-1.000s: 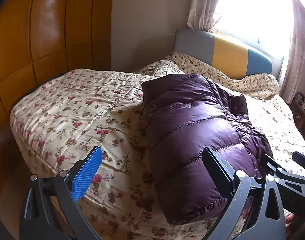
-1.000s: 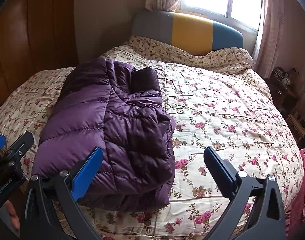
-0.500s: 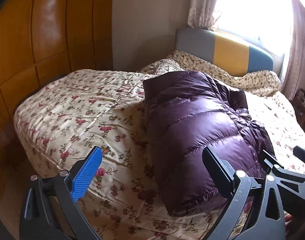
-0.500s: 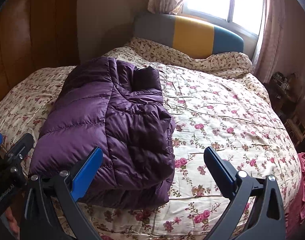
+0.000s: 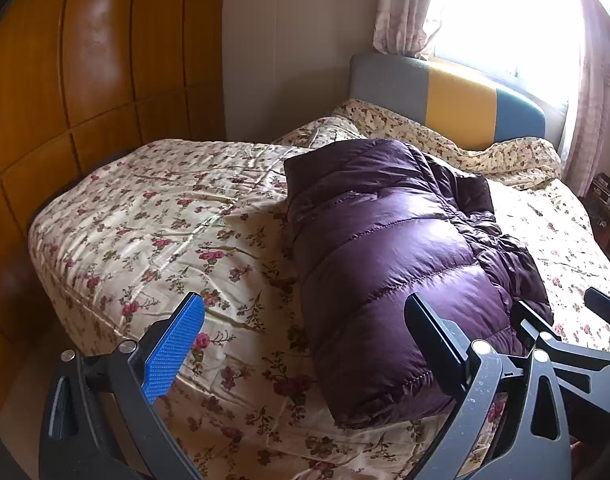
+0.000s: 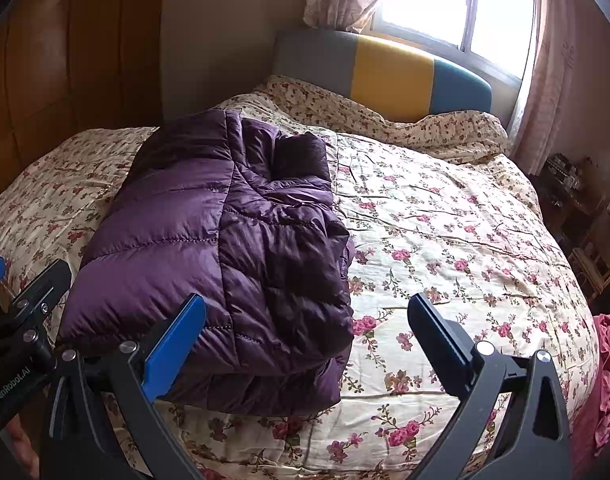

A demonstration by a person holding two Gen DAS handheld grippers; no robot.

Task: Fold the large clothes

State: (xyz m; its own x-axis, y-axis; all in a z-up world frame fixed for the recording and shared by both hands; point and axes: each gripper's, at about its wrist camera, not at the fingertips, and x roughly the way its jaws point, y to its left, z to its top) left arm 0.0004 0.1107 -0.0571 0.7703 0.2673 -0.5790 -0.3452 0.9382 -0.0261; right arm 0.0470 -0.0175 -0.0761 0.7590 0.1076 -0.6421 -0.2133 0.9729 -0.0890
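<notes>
A purple quilted down jacket [image 5: 389, 264] lies folded into a long bundle on the flowered bedspread [image 5: 165, 224]. In the right wrist view the jacket [image 6: 225, 248] fills the left half of the bed, its darker folded side on top. My left gripper [image 5: 305, 340] hovers open above the bed's near edge, holding nothing, with the jacket's near end behind its right finger. My right gripper [image 6: 305, 340] is also open and empty, just short of the jacket's near right corner. The left gripper's frame [image 6: 29, 308] shows at the far left of the right wrist view.
A wooden wardrobe [image 5: 77, 64] runs along the left of the bed. The grey, yellow and blue headboard [image 6: 385, 76] stands under a bright curtained window [image 6: 457, 4]. Cluttered shelves [image 6: 577, 200] sit at the right, and pink cloth [image 6: 601, 380] hangs at the near right.
Both grippers have drawn back and up from the bed, so the jacket sits slightly farther away. Both stay open and the jacket has not moved.
</notes>
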